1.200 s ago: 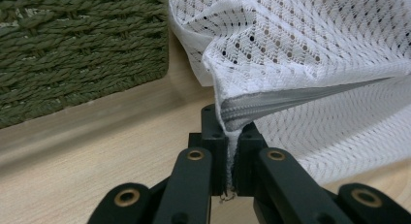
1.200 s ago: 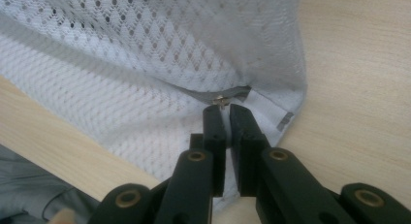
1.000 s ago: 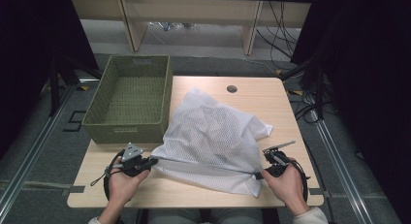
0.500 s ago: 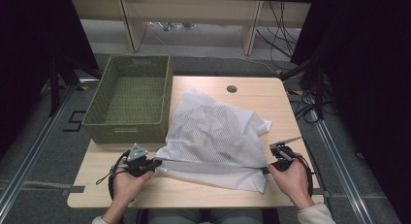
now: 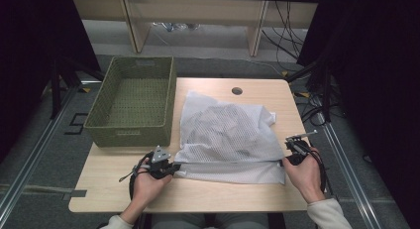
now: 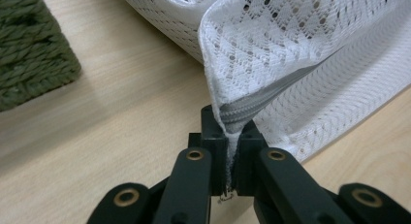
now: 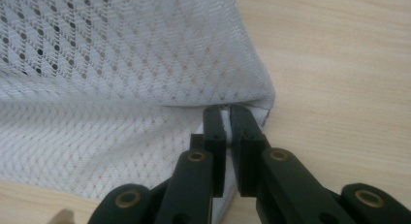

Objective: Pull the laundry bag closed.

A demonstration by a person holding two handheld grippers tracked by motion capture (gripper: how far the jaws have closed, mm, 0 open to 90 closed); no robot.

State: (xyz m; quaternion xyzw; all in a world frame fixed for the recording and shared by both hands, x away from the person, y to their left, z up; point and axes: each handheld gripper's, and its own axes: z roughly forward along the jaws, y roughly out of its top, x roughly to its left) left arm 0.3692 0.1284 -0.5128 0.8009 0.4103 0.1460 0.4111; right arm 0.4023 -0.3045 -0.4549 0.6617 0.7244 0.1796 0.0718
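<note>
The mesh bag (image 5: pixel 225 137) is white and soft, full of tiny holes like a net, and it lies flat and a bit wrinkly on the near half of the wooden table (image 5: pixel 109 189). A grey zipper (image 6: pixel 261 100) with small teeth runs along its near edge. The left gripper (image 5: pixel 167 168) is black and hard, and its two jaws are squeezed tight on the bag's near left corner, right where the zipper ends. The right gripper (image 5: pixel 292 152) is pinching the bag's near right corner, with a bit of white cloth between its jaws. So the bag stretches across between the two tools. The table is pale and smooth with fine lines in the wood, and it has a small round hole (image 5: pixel 237 90) near the far edge. A green woven basket (image 5: pixel 132 106), bumpy like thick rope, sits on the left side, just beside the bag. Nothing lies between the grippers and the bag.
</note>
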